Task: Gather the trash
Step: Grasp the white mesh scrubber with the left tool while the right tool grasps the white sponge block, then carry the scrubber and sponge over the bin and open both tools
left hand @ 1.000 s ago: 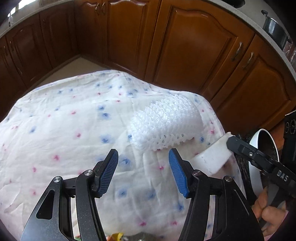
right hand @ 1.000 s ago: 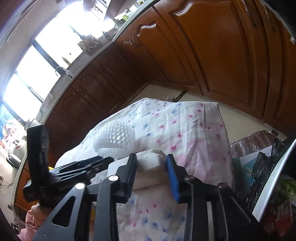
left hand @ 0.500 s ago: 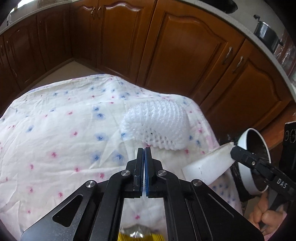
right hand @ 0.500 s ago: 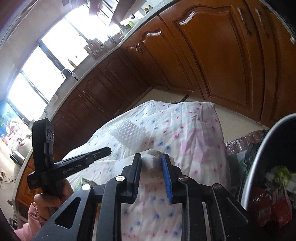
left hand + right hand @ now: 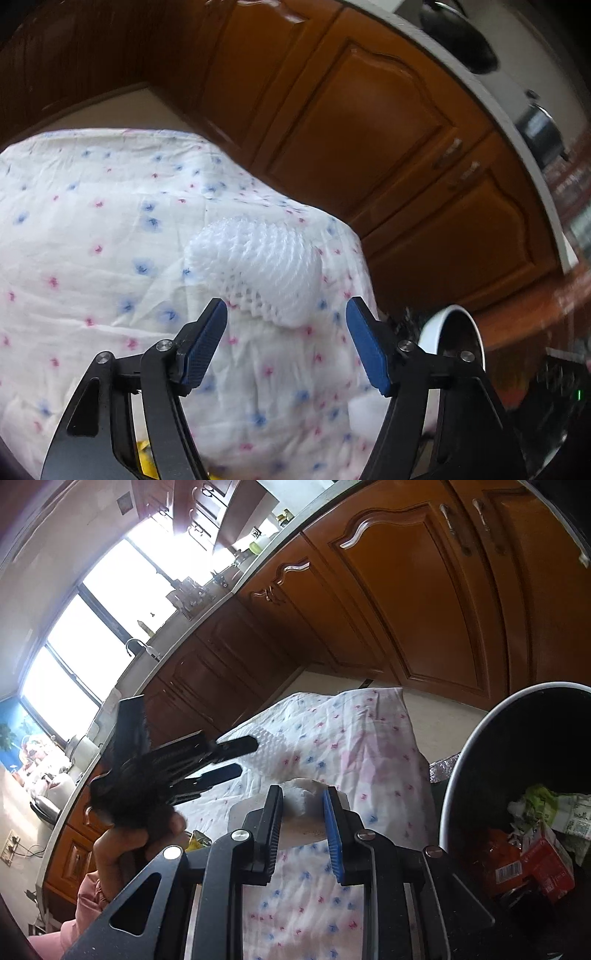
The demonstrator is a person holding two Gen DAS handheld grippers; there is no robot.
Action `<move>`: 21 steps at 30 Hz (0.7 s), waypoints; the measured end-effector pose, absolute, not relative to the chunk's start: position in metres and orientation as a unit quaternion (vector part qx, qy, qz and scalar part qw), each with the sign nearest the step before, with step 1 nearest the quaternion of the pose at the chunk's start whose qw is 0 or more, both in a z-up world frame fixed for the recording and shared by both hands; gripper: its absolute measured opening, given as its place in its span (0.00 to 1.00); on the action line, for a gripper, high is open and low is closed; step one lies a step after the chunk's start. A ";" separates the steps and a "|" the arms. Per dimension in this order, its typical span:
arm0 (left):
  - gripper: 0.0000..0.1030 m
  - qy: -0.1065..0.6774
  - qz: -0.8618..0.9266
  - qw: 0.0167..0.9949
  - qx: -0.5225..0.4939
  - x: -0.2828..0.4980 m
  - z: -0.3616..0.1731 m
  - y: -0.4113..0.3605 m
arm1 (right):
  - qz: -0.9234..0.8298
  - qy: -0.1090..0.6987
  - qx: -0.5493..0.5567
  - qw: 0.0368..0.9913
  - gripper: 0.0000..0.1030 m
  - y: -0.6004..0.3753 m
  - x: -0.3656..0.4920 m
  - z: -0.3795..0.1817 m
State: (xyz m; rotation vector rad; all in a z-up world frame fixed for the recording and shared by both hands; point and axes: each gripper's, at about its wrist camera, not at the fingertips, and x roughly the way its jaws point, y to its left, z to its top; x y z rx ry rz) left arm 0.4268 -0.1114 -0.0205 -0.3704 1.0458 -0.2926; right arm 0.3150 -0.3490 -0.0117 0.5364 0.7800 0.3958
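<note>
A white foam fruit net (image 5: 258,269) lies on the flowered tablecloth (image 5: 92,240). My left gripper (image 5: 286,321) hangs just in front of it with its jaws opening. The net's near edge sits between the blue pads (image 5: 203,343), which do not touch it. The right wrist view shows the same left gripper (image 5: 247,757) over the net (image 5: 269,746). My right gripper (image 5: 303,797) is shut on a white foam block (image 5: 299,794), held above the cloth (image 5: 369,738) beside the trash bin (image 5: 461,760).
The white-rimmed bin (image 5: 436,325) stands off the table's right edge and holds red cartons and crumpled wrappers (image 5: 532,856). A yellow wrapper (image 5: 195,840) lies near a hand (image 5: 122,845). Brown cabinets (image 5: 369,122) run close behind the table.
The left gripper's jaws closed on nothing, then opened again, and it came nearer to the net. The right gripper tightened on the foam block and carried it towards the bin.
</note>
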 end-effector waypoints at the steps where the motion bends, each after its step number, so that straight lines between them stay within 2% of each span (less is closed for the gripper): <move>1: 0.66 0.496 -0.132 0.838 -0.183 0.430 -0.023 -0.113 | 0.190 0.374 0.259 0.870 0.22 -0.350 0.315 -0.013; 3: 0.61 0.499 -0.120 0.836 -0.193 0.437 -0.030 -0.116 | 0.190 0.374 0.259 0.870 0.22 -0.350 0.313 -0.014; 5: 0.15 0.506 -0.116 0.833 -0.192 0.442 -0.038 -0.119 | 0.190 0.374 0.262 0.870 0.22 -0.351 0.311 -0.015; 6: 0.12 0.511 -0.118 0.829 -0.193 0.443 -0.041 -0.119 | 0.189 0.372 0.264 0.870 0.22 -0.352 0.309 -0.014; 11: 0.09 0.496 -0.123 0.839 -0.185 0.426 -0.037 -0.116 | 0.187 0.360 0.271 0.873 0.22 -0.359 0.296 -0.006; 21: 0.09 0.462 -0.204 0.849 -0.157 0.357 0.008 -0.129 | 0.157 0.331 0.271 0.890 0.22 -0.392 0.254 0.012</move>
